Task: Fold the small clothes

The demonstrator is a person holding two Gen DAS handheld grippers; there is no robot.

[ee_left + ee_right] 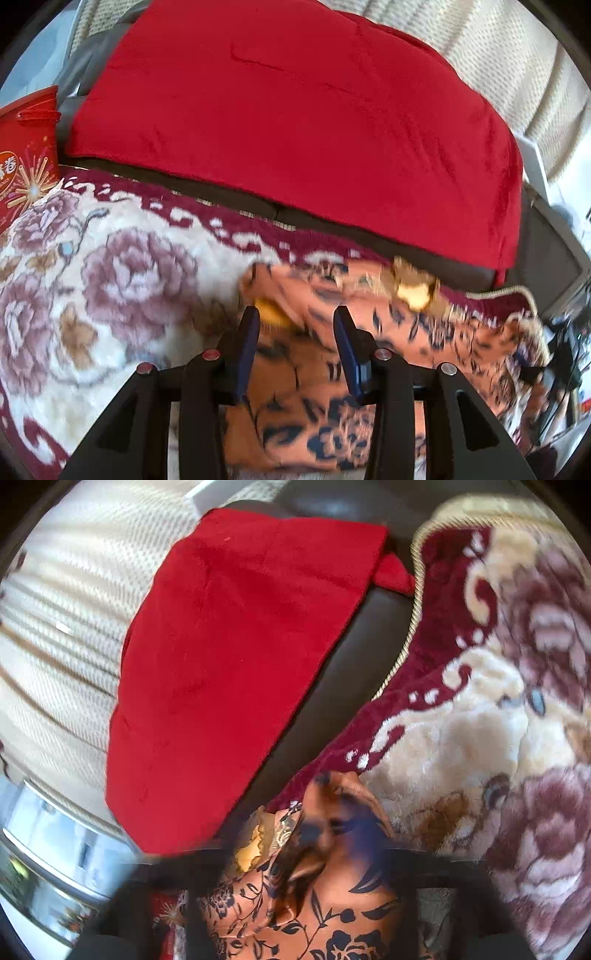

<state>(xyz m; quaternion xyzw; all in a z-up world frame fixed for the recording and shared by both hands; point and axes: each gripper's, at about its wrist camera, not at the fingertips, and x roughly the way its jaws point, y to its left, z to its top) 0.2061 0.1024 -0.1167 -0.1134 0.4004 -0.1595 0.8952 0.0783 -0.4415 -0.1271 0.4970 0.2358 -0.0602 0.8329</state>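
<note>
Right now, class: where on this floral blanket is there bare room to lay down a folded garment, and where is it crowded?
Free: the cream floral plush blanket, between its maroon border and the orange black-patterned garment. Crowded: the garment beneath both grippers, the red velvet cover behind, and the red printed box at the far corner.

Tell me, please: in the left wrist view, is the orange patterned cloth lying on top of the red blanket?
No. The orange patterned cloth lies on the flowered blanket, while the red blanket is farther back, on the dark sofa.
</note>
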